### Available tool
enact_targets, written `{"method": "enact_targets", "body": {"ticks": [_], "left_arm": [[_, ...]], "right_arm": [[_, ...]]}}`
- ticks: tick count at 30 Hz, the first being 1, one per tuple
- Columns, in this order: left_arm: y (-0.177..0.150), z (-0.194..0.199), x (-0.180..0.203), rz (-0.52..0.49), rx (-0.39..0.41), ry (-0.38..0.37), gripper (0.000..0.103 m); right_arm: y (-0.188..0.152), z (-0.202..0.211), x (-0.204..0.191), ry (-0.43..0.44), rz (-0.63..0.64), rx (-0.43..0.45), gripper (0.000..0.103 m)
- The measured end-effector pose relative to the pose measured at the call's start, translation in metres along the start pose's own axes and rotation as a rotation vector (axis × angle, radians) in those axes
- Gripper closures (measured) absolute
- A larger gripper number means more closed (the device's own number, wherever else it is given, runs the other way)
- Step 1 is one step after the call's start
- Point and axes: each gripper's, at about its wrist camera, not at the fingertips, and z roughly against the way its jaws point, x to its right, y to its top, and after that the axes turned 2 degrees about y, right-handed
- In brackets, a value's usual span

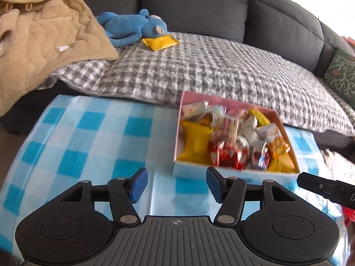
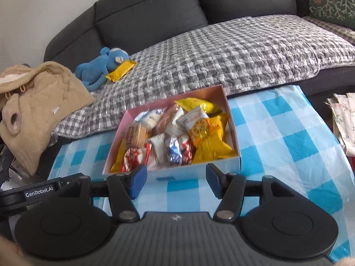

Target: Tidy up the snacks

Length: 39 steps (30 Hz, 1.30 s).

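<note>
Pink box full of snack packets

Snack box on the table in front of me, sofa behind it.

I see wrapped snacks piled inside the box, which sits on the table. Behind it runs the sofa; on its quilt, far left, a single packet touches a plush toy beside a jacket.

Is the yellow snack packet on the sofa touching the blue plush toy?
Touching. In the left wrist view the yellow snack packet lies tucked under the blue plush toy's head, with no gap; the right wrist view agrees.
</note>
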Motion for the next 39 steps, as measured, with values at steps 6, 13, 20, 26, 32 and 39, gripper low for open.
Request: {"method": "enact_targets", "body": {"ticks": [6,13,20,26,32,39], "left_arm": [[-0.031,0.043,0.006,-0.074,0.059,0.029,0.045],[-0.063,0.058,-0.003,-0.089,0.029,0.034,0.044],[-0.066,0.065,-0.005,-0.106,0.056,0.051,0.043],[-0.066,0.062,-0.003,-0.114,0.052,0.039,0.040],[-0.065,0.059,-0.001,-0.122,0.057,0.051,0.033],[-0.065,0.060,0.003,-0.143,0.091,0.062,0.012]], "right_arm": [[-0.033,0.030,-0.012,-0.060,0.060,0.002,0.044],[-0.056,0.048,-0.011,-0.104,0.119,-0.006,0.033],[-0.064,0.054,-0.018,-0.132,0.182,0.007,0.025],[-0.064,0.050,-0.025,-0.142,0.223,0.010,0.023],[-0.062,0.048,-0.028,-0.161,0.230,0.026,0.017],[-0.061,0.047,-0.025,-0.201,0.213,0.035,0.003]]}}
